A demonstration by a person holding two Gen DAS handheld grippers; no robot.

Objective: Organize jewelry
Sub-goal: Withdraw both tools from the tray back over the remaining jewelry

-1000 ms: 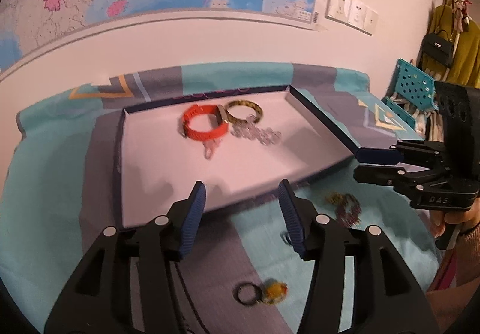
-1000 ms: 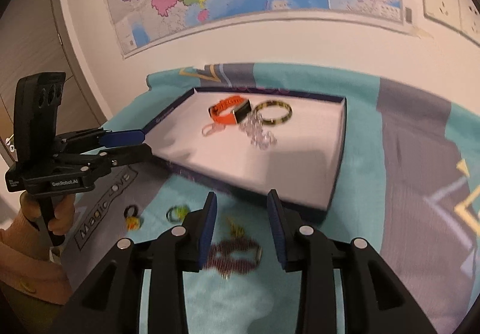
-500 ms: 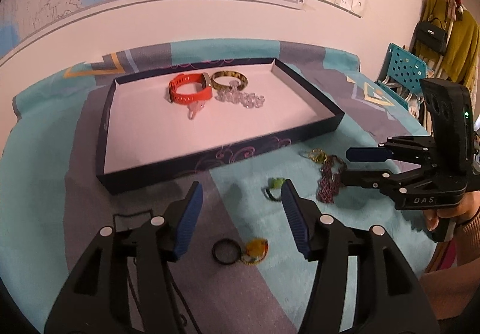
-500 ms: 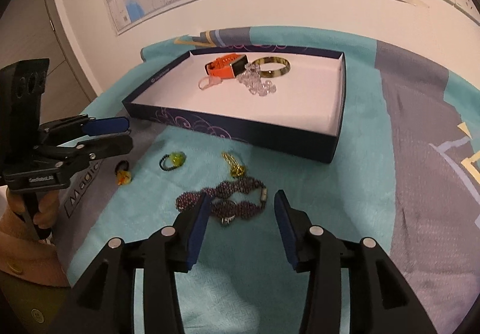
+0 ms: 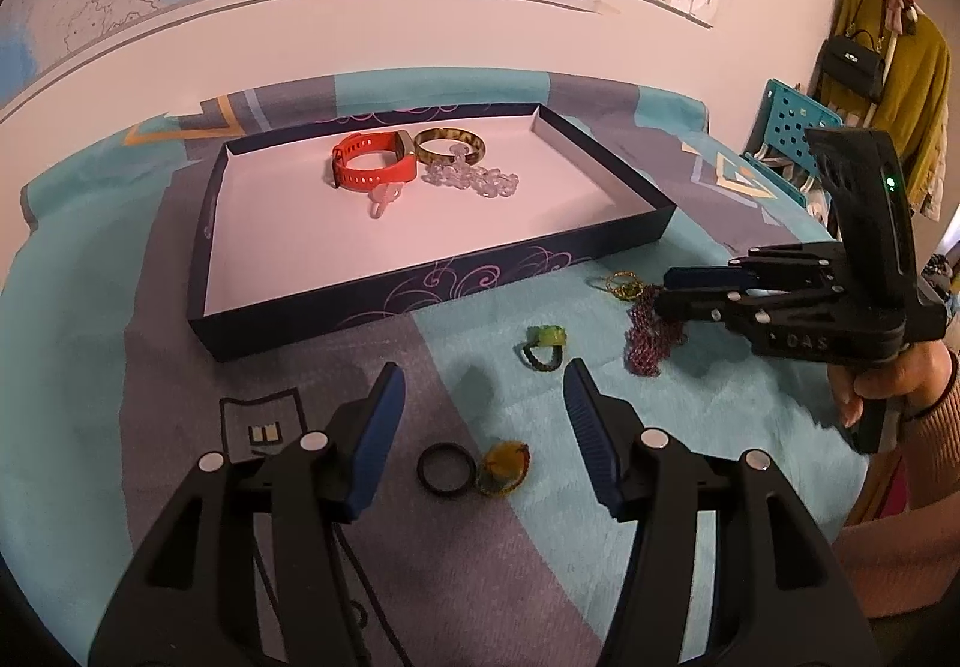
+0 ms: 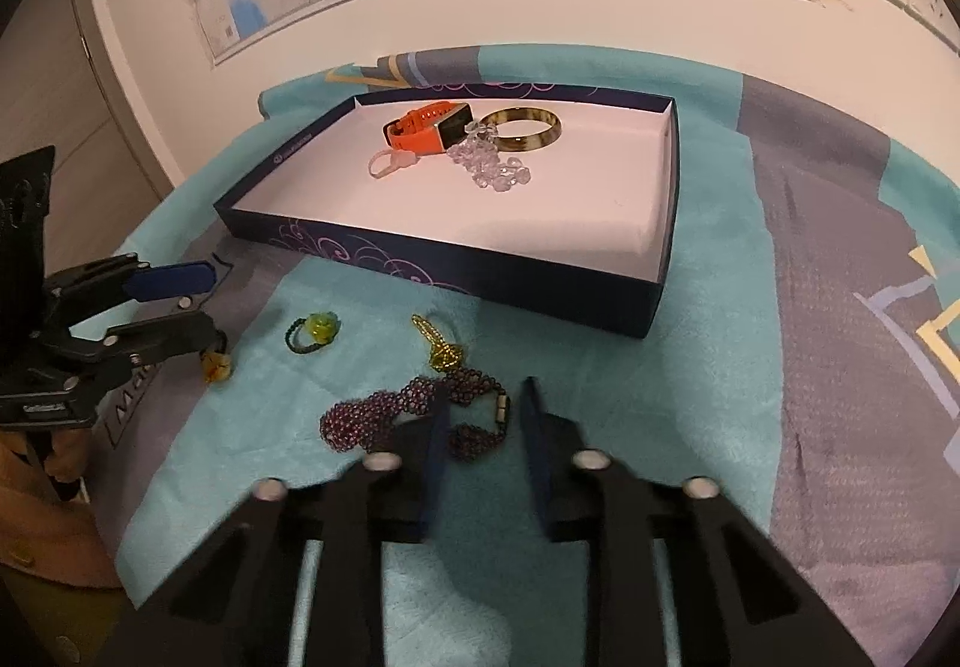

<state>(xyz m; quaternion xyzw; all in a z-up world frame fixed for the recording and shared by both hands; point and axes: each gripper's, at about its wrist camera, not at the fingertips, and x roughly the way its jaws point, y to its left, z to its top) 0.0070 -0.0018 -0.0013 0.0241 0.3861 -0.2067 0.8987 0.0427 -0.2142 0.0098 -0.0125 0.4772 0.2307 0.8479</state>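
Left gripper (image 5: 483,397) is spread, nothing between the fingers, hovering over a black ring (image 5: 445,470) and a yellow ring (image 5: 504,463) lying touching each other on the teal and grey cloth (image 5: 90,355) covering the table. A green ring (image 5: 543,346) sits at 1 o'clock from them.

Right gripper (image 6: 483,406) has just been closing; its fingers straddle the purple bead bracelet (image 6: 384,412) near the clasp, with a gap visible on the right side, so whether they pinch it cannot be told. In the left view its fingers look nearly pressed together over the bracelet (image 5: 645,337).

Right view alone shows the bracelet's full loop, and the gold charm (image 6: 441,346) at 12 o'clock from it; the left view shows only part of both. Left view alone shows a hand (image 5: 888,385) on the right gripper's handle, a sleeve, a yellow coat and a bag at 2 o'clock.

The dark box tray (image 6: 456,277) lies at 12 o'clock in both views, holding an orange watch (image 6: 423,130), a brown bangle (image 6: 525,130), clear beads (image 6: 489,166) and a pale pink ring (image 6: 390,164). A map and sockets hang on the wall behind.
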